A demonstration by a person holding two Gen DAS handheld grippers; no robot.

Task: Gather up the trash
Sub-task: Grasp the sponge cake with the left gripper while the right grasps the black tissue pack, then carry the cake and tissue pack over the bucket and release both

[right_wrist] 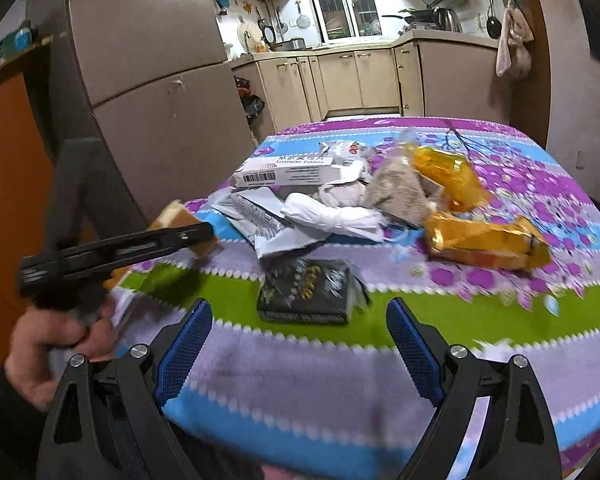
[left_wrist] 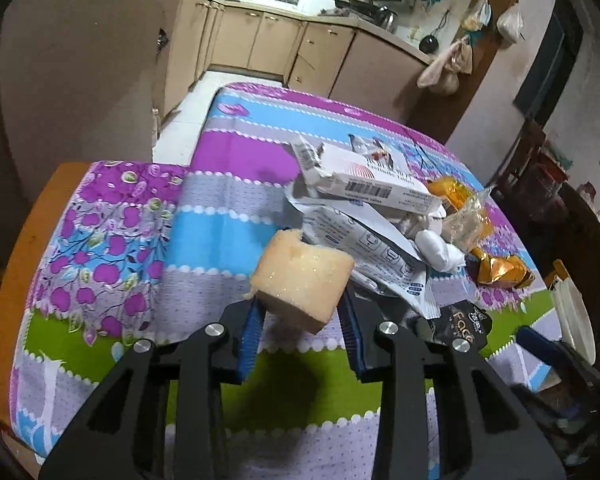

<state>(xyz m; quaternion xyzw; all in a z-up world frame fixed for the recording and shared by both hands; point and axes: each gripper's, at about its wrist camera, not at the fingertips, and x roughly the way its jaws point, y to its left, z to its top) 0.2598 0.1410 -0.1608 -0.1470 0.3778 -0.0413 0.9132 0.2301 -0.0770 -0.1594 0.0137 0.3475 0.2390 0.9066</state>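
While gripping the yellow sponge block (left_wrist: 302, 276) between its blue pads, left gripper (left_wrist: 300, 320) in the left wrist view sits just above the patchwork tablecloth (left_wrist: 204, 240), at the near-left edge of the trash heap. Pads press the block's two sides, so counts as closed on it. Beyond and right of the block: a white tablet box (left_wrist: 364, 184) atop crumpled white leaflets (left_wrist: 376, 248), a wad of white tissue (left_wrist: 440, 252), gold foil wrappers (left_wrist: 500, 268), and a black sachet (left_wrist: 466, 326) just right of the right finger. Step in hand, by judgement: first pickup made, block grasped and ready to lift. No bin visible, so drop-off place cannot be told.

Seen from the right wrist view, right gripper (right_wrist: 300, 336) hangs open and empty over the green stripe, jaws wide apart. Black sachet (right_wrist: 306, 292) lies flat just ahead, roughly centred between the fingers, apart from both. Left gripper (right_wrist: 148, 242) shows from the side at left, held by a hand (right_wrist: 56, 344), with the block largely hidden behind it. Heap sits further back. Next move, likely: advance and lower to straddle the sachet; thin and flat on cloth, so needs low, angled fingertips to avoid pinching fabric.
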